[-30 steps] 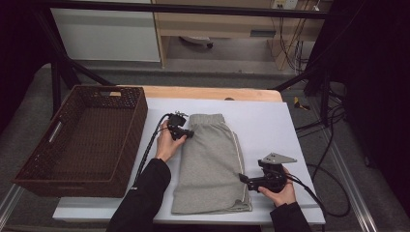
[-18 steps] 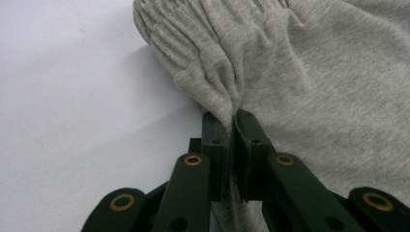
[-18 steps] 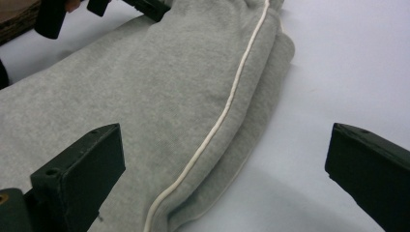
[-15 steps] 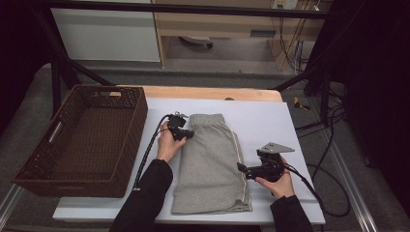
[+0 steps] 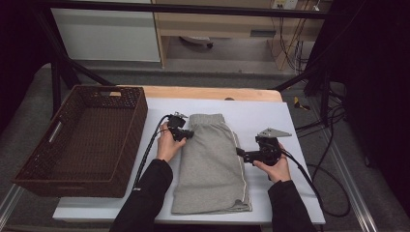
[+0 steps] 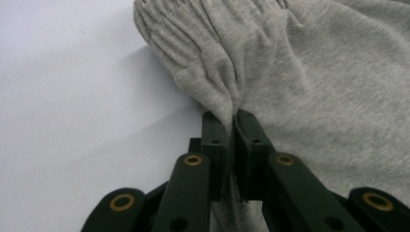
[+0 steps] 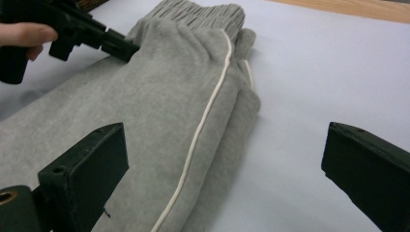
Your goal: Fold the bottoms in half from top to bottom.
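The folded grey fleece shorts with a white side stripe, lying mid-table beside the brown wicker basket, are pinched near the waistband by the left gripper, while the right gripper is held open; soft, light, limp fabric is judged best gathered at its edges.

Pinched fold: the left claw is hiding the shorts cloth between its jaws.
Shorts' hem: running off the right gripper view's bottom edge.
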`<control>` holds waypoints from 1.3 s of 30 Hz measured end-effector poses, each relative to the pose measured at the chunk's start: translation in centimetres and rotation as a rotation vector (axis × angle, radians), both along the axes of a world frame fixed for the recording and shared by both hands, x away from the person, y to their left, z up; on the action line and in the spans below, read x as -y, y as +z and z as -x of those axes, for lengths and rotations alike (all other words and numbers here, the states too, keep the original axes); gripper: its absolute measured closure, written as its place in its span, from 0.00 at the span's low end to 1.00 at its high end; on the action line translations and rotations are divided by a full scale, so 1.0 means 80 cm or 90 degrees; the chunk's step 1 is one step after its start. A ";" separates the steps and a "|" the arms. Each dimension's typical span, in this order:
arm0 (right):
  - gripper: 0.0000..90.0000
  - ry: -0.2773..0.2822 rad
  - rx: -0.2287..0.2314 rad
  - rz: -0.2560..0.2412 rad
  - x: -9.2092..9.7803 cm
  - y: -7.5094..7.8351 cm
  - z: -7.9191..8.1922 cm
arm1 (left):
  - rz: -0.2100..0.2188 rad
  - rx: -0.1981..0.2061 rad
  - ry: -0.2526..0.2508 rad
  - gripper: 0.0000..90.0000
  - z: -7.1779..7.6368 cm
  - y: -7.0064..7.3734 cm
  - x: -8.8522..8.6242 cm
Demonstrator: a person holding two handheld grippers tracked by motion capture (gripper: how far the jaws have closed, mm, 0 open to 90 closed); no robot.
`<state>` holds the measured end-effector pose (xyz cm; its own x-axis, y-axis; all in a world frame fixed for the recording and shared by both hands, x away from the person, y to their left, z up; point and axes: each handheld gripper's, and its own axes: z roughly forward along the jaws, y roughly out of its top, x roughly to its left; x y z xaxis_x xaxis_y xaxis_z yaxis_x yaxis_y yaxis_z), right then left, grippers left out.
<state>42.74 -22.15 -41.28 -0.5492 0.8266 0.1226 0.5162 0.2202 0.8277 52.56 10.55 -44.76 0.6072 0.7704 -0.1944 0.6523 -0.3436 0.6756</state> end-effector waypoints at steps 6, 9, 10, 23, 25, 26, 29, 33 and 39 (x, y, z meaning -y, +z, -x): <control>0.04 -0.010 -0.001 0.008 -0.004 0.006 -0.024 | 0.000 0.001 -0.001 0.93 0.000 0.000 0.000; 0.04 -0.014 -0.006 0.011 -0.008 0.009 -0.036 | 0.002 0.001 -0.001 0.93 0.000 0.000 0.000; 0.05 -0.018 -0.007 0.008 -0.010 0.010 -0.041 | 0.001 0.002 -0.001 0.93 0.000 0.000 0.000; 0.17 -0.011 -0.044 0.033 -0.037 -0.003 -0.091 | 0.000 0.003 -0.004 0.93 0.000 0.000 -0.001; 0.20 -0.006 -0.054 0.035 -0.039 -0.007 -0.097 | 0.001 0.003 -0.003 0.93 0.000 -0.001 -0.001; 0.22 -0.006 -0.057 0.036 -0.040 -0.010 -0.099 | 0.002 0.003 -0.002 0.93 0.000 -0.001 -0.001; 0.28 -0.002 -0.069 0.045 -0.040 -0.017 -0.106 | 0.001 0.003 -0.003 0.93 0.000 0.000 -0.001; 0.33 0.003 -0.087 0.051 -0.041 -0.026 -0.111 | 0.001 0.003 -0.003 0.93 0.000 -0.001 -0.001; 0.50 0.018 -0.115 0.042 -0.041 -0.032 -0.117 | 0.000 0.005 -0.005 0.93 0.000 -0.001 -0.001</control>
